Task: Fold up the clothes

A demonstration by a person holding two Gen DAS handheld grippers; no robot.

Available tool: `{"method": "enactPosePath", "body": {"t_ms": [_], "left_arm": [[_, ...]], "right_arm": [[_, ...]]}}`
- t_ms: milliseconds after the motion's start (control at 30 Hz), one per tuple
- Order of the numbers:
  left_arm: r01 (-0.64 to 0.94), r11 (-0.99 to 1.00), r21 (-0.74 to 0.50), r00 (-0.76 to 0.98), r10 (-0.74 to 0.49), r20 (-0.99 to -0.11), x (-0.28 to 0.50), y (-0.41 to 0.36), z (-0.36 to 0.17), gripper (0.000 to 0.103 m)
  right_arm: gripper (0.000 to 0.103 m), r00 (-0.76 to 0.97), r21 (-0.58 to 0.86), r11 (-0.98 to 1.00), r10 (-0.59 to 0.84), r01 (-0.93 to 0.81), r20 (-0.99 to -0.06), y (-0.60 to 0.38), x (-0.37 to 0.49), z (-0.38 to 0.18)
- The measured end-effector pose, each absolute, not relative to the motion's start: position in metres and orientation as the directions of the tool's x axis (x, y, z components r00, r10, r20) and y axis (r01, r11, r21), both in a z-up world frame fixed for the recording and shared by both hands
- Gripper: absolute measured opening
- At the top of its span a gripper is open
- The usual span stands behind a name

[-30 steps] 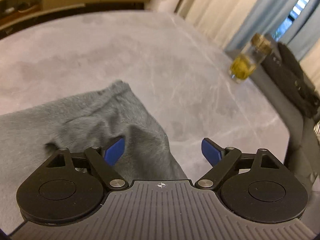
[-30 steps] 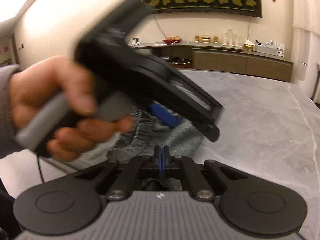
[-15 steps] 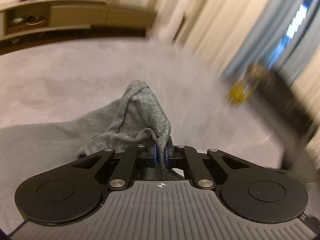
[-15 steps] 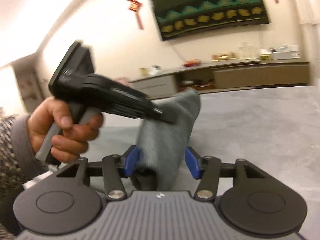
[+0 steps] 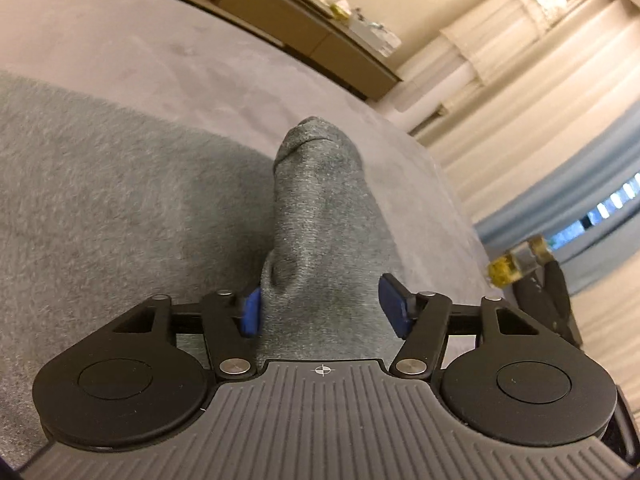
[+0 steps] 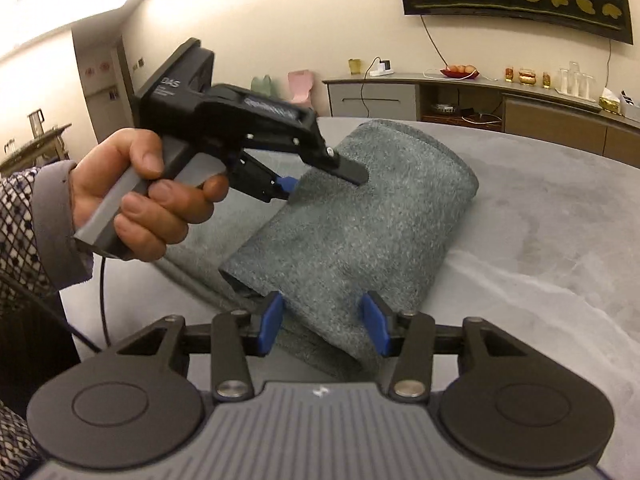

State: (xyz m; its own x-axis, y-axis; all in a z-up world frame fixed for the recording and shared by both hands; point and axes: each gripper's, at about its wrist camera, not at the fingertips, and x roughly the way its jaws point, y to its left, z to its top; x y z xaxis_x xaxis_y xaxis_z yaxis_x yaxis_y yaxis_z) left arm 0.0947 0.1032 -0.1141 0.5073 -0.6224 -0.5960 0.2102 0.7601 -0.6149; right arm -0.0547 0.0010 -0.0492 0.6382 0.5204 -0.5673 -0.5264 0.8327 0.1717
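A grey knitted garment [image 6: 360,220] lies folded over into a thick roll on the pale grey table [image 6: 540,240]. My right gripper [image 6: 324,322] straddles its near end, jaws closing, pads clear of the fabric on both sides. A hand [image 6: 132,200] holds my left gripper [image 6: 320,180] over the fold's far left edge. In the left wrist view the folded layer [image 5: 316,200] runs forward between the left gripper's [image 5: 322,308] opening jaws. The left pad brushes the cloth and the right pad stands off it. More of the garment [image 5: 100,200] spreads flat to the left.
A glass jar with yellow contents [image 5: 508,268] stands near the table's edge beside a dark chair back [image 5: 556,296]. A long sideboard [image 6: 520,108] runs along the far wall. A black cable [image 6: 104,300] hangs from the left gripper's handle.
The left gripper shut on a garment corner, carried it across over the rest and has now let go. The right gripper went from shut to open around the fold.
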Motion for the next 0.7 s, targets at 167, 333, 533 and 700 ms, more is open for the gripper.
{"method": "enactPosePath", "body": {"t_ms": [167, 333, 533, 700], "left_arm": [[0.165, 0.784, -0.598, 0.503, -0.589, -0.633, 0.088, 0.115, -0.122, 0.035], [0.224, 0.857, -0.464, 0.585, -0.499, -0.639, 0.053, 0.111, -0.099, 0.034], [0.437, 0.813, -0.385, 0.573, -0.582, -0.577, 0.014, 0.065, -0.068, 0.036], [0.470, 0.830, -0.300, 0.497, -0.530, -0.687, 0.017, 0.029, -0.102, 0.035]], "right_arm": [[0.046, 0.652, 0.003, 0.827, 0.446, -0.563, -0.613, 0.016, -0.059, -0.054], [0.053, 0.626, 0.020, 0.802, 0.481, -0.597, -0.613, 0.015, -0.065, -0.046], [0.020, 0.695, 0.275, 0.848, 0.529, -0.453, -0.487, -0.035, -0.033, -0.013], [0.014, 0.617, 0.217, 0.869, 0.473, -0.445, -0.629, -0.018, 0.005, -0.052]]}}
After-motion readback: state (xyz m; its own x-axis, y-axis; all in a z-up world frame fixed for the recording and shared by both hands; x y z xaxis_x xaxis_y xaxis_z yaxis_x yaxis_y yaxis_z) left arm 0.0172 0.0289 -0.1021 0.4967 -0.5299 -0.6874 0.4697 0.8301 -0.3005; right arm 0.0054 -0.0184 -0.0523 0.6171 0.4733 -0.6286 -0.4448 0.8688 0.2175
